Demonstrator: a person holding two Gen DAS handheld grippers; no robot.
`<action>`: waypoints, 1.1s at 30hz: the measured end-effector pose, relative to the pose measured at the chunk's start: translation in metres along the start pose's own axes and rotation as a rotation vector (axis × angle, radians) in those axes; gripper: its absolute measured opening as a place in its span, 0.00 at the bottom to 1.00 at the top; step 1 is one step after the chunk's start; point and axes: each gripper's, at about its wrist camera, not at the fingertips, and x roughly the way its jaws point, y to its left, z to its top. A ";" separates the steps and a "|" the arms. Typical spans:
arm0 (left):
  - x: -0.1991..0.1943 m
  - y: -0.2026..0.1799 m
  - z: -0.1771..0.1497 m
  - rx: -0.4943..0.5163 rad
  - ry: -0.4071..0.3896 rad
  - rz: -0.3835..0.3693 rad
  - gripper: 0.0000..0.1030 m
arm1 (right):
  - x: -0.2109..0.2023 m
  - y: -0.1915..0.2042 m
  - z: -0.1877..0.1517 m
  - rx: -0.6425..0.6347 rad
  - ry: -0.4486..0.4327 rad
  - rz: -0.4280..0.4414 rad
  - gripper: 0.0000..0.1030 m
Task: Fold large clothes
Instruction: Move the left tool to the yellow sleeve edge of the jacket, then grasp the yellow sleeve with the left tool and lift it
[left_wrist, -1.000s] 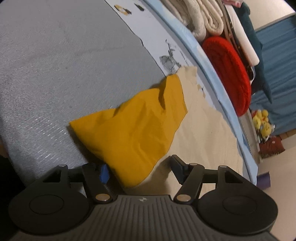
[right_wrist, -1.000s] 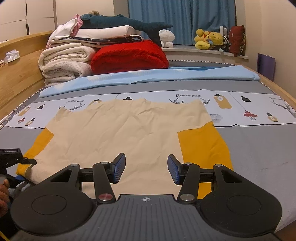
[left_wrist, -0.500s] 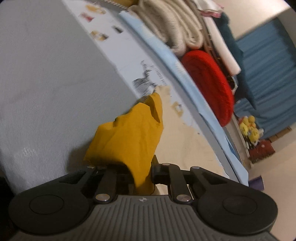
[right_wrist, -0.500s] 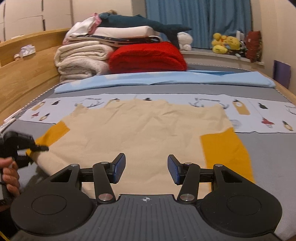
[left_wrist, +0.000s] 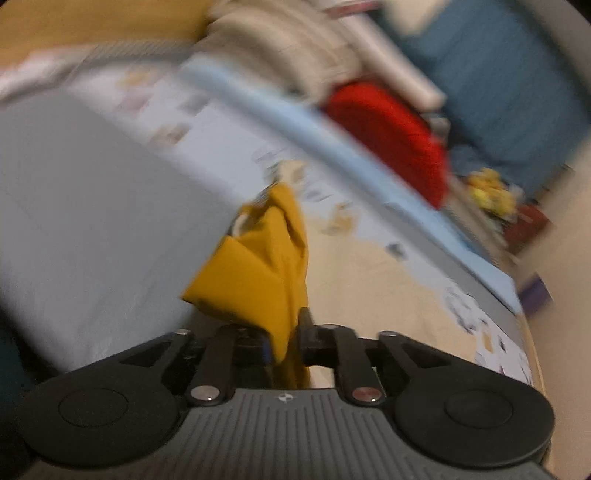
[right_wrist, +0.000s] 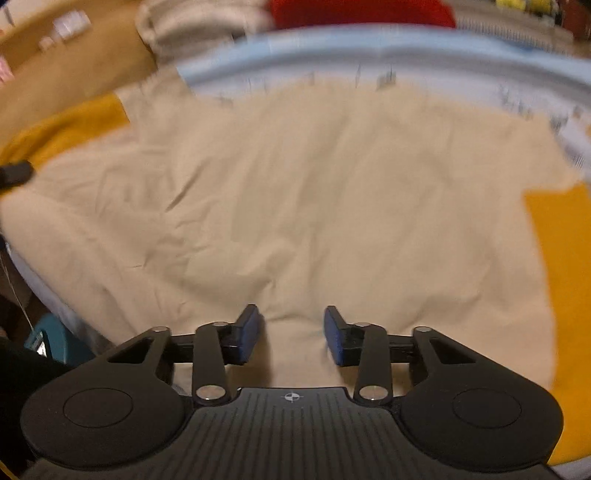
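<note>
A large cream shirt (right_wrist: 314, 177) with mustard-yellow sleeves lies spread on the bed. My left gripper (left_wrist: 282, 339) is shut on the left yellow sleeve (left_wrist: 258, 269) and holds it bunched and raised off the grey sheet. That sleeve also shows at the left of the right wrist view (right_wrist: 62, 129), with the left gripper's tip (right_wrist: 14, 173) beside it. My right gripper (right_wrist: 290, 332) is open and empty, just above the shirt's near hem. The right yellow sleeve (right_wrist: 565, 295) lies flat at the right. Both views are blurred.
The bed has a grey sheet (left_wrist: 92, 192) and a light blue band (right_wrist: 369, 48) behind the shirt. Folded cream blankets (left_wrist: 291, 44) and a red blanket (left_wrist: 391, 125) are stacked at the back. A wooden bed frame (right_wrist: 74, 62) runs along the left.
My left gripper shut on the yellow sleeve and has lifted it off the sheet. My right gripper has moved forward and tilted down over the shirt, still open.
</note>
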 end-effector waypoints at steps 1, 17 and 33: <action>0.009 0.008 0.000 -0.062 0.027 0.007 0.46 | 0.000 0.003 0.000 -0.006 -0.002 -0.011 0.38; 0.067 0.050 -0.019 -0.334 0.144 0.217 0.59 | -0.103 -0.091 -0.015 0.052 -0.263 -0.105 0.39; 0.030 -0.056 -0.033 0.113 -0.096 0.222 0.16 | -0.156 -0.157 -0.027 0.168 -0.344 -0.171 0.39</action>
